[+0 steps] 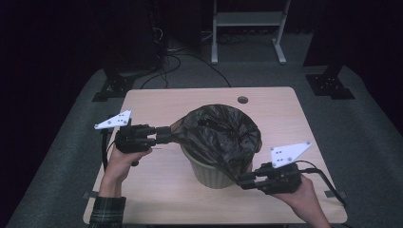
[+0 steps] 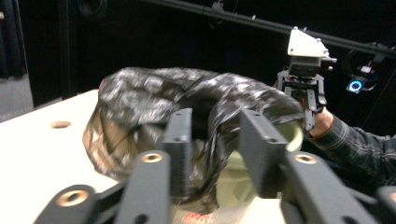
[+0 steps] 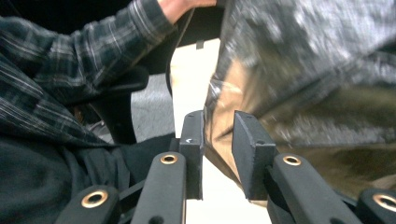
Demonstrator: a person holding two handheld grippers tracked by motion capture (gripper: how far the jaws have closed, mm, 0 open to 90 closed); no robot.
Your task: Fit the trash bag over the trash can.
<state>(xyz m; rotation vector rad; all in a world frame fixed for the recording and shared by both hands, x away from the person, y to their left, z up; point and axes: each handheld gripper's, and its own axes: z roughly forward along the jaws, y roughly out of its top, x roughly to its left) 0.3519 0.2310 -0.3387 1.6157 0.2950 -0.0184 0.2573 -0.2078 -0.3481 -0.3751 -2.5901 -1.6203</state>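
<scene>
Pale bin at mid-worktop, black bag draped over its rim, left tongs clamped on bag's left edge, right tongs clamped on its front-right edge

Bag over bin, mid-table

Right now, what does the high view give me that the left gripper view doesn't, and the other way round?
High view alone: the left claw at the black bin bag, the floor cables and a white frame beyond the table. Left gripper view alone: a glowing blue ring in the dark, bag film between its own jaws. Both: bag draped over the beige bin, right claw at the opposite edge, the table's round hole.
</scene>
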